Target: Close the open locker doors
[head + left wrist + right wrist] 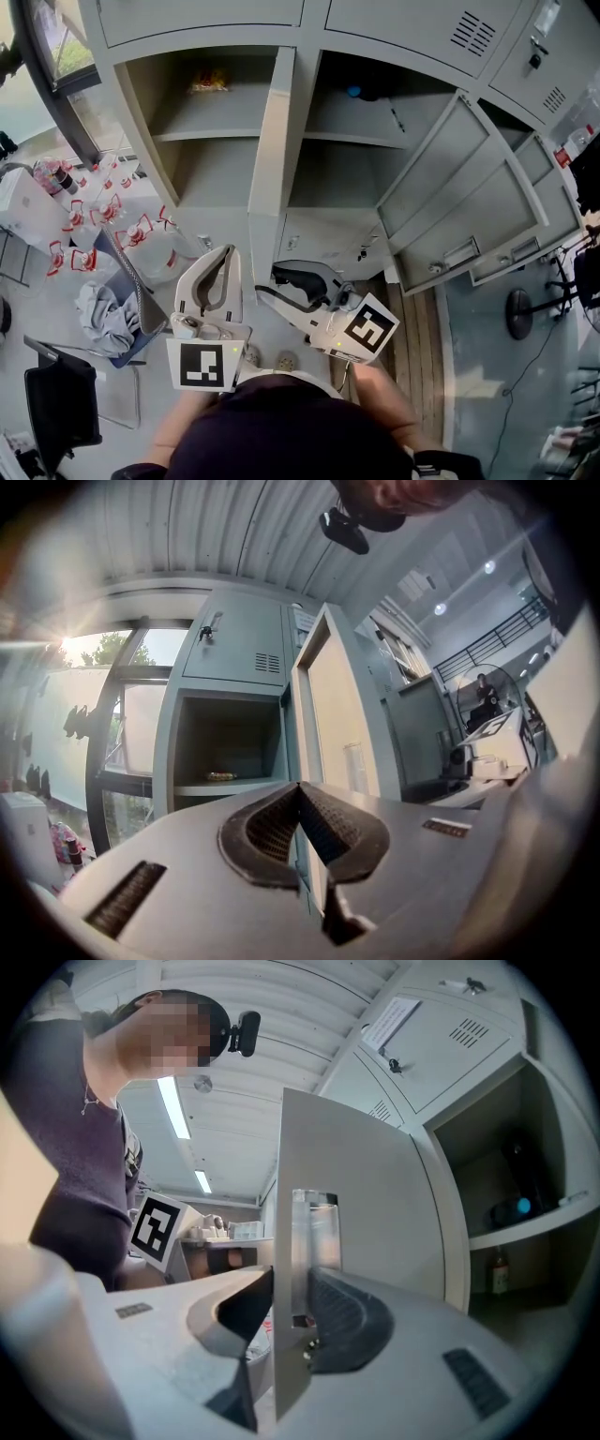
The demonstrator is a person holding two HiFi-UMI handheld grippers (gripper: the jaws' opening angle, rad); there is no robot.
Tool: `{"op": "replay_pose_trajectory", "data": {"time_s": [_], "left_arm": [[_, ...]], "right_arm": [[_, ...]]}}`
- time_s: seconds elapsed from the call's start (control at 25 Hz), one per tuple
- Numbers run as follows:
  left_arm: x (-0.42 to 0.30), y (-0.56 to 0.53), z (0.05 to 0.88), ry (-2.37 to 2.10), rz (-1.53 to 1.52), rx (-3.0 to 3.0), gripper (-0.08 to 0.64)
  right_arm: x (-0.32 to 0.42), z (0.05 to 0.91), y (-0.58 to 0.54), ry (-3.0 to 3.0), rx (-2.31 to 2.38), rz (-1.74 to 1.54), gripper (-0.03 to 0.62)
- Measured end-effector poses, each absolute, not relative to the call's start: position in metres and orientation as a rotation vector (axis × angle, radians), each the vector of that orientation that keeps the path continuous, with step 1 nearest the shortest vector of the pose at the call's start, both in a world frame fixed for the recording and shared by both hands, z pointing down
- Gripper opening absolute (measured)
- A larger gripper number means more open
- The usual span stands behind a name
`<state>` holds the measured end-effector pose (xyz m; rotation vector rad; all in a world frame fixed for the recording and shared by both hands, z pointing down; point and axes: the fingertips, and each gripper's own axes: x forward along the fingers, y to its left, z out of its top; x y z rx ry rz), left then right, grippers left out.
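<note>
Plainly, we judge this a thin sheet-metal door: stiff, light, free on its hinges.
Our right gripper [292, 1288] stands parted astride the free edge of the middle locker door [375, 1194], beside its latch plate [314, 1232], not yet clamped. Our left gripper [300, 789] is closed, empty. The door's swing path looks free; two more doors [469, 187] gape rightward.

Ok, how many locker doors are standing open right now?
3. The middle door stands edge-on at the centre; on the right, the front door overlaps the rear door behind it. More may be hidden lower down.
</note>
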<state>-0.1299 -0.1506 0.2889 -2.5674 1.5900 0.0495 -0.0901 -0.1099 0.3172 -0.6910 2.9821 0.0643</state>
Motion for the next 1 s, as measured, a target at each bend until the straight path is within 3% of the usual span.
{"op": "replay_pose_trajectory", "data": {"time_s": [1.0], "left_arm": [[-0.219,-0.168,0.297,1.709,0.053,-2.49,0.005]], "right_arm": [[-0.174,0.317,-0.141,2.992,-0.673,0.063,0.107]]}}
